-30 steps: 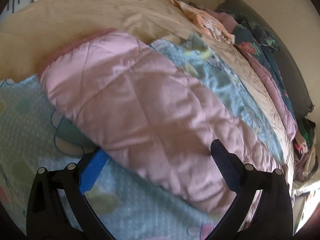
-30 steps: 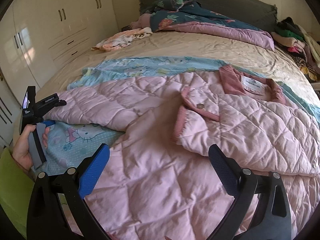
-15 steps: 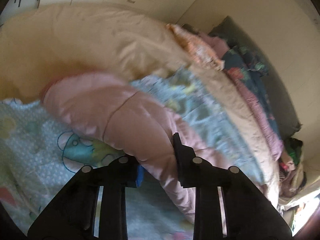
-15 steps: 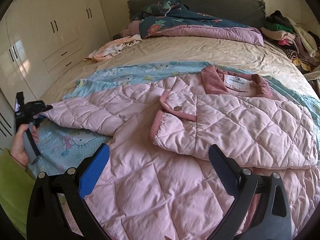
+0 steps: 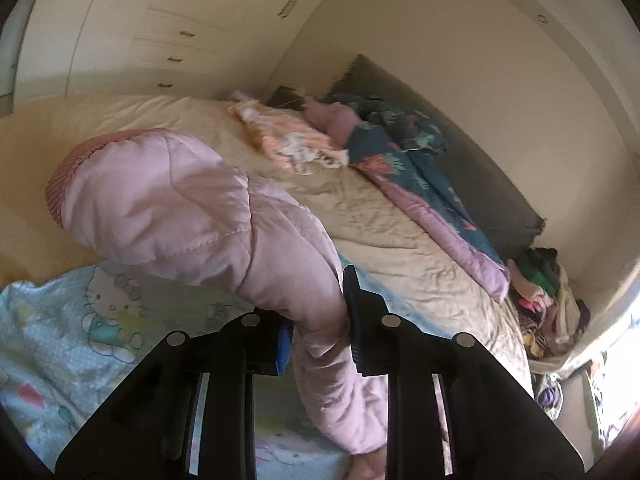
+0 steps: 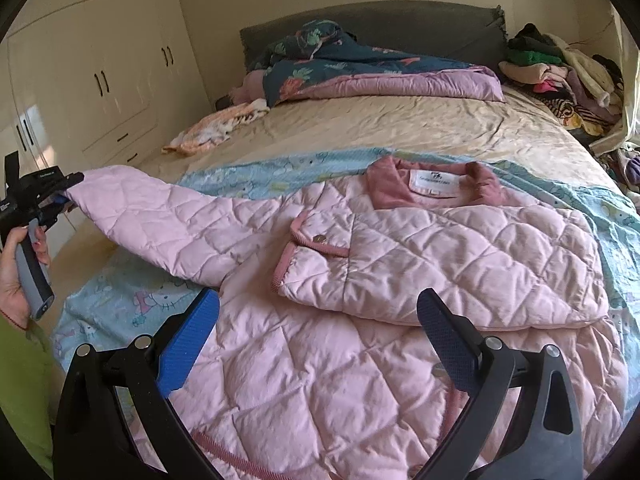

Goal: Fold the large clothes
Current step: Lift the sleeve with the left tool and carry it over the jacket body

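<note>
1. The step in hand is folding the sleeve (image 6: 160, 220) of the pink quilted jacket (image 6: 360, 360), which lies spread on the bed (image 6: 400, 132).
2. The left gripper (image 5: 316, 328) is clamped on the sleeve near the cuff, lifted off the blue cartoon sheet (image 5: 80, 340).
3. The right gripper (image 6: 320, 340) hovers with its jaws wide, holding nothing.
4. The next move probably calls for carrying the sleeve across the jacket body.
5. The other side is apparently folded in already; the clothes pile (image 6: 560, 68) lies well apart.

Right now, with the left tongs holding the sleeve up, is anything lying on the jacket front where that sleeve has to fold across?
Nothing visible does. The left tongs grip the sleeve near its cuff; the jacket front is bare but for its own folded right side. The right tongs hover open above it.
</note>
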Demonstrator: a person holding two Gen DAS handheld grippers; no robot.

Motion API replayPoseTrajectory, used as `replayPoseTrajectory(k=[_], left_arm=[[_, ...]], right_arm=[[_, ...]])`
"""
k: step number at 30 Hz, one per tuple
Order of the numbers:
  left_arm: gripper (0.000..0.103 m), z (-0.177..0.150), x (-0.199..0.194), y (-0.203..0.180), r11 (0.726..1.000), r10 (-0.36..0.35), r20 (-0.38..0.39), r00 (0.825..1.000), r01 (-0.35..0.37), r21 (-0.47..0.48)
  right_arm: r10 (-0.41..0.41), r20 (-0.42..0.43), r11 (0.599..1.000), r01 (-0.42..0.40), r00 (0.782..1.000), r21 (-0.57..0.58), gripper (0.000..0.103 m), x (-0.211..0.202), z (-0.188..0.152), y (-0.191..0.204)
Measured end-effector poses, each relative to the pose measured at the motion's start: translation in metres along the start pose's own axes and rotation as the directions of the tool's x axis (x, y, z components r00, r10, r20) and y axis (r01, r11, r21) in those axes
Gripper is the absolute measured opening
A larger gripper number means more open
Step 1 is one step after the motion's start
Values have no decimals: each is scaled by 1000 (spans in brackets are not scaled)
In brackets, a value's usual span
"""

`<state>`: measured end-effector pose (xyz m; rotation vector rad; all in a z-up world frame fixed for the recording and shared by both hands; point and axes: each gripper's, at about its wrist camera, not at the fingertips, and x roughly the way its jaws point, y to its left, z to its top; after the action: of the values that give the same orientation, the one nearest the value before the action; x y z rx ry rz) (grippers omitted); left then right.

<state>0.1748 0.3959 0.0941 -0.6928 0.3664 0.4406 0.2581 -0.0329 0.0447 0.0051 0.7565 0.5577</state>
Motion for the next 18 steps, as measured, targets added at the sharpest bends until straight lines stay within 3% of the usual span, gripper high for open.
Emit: replayPoseTrajectory(k=[8,18], left_arm=[[15,-17,-16,-50,993,-89,-10,996,90,75],[14,-44,-27,-109,974,-150,-34,988,154,165]], right_arm=[[5,38,999,-7,999,51,99,-32,-2,-19],[-18,72,994,10,997,110,99,-63,-11,-50]])
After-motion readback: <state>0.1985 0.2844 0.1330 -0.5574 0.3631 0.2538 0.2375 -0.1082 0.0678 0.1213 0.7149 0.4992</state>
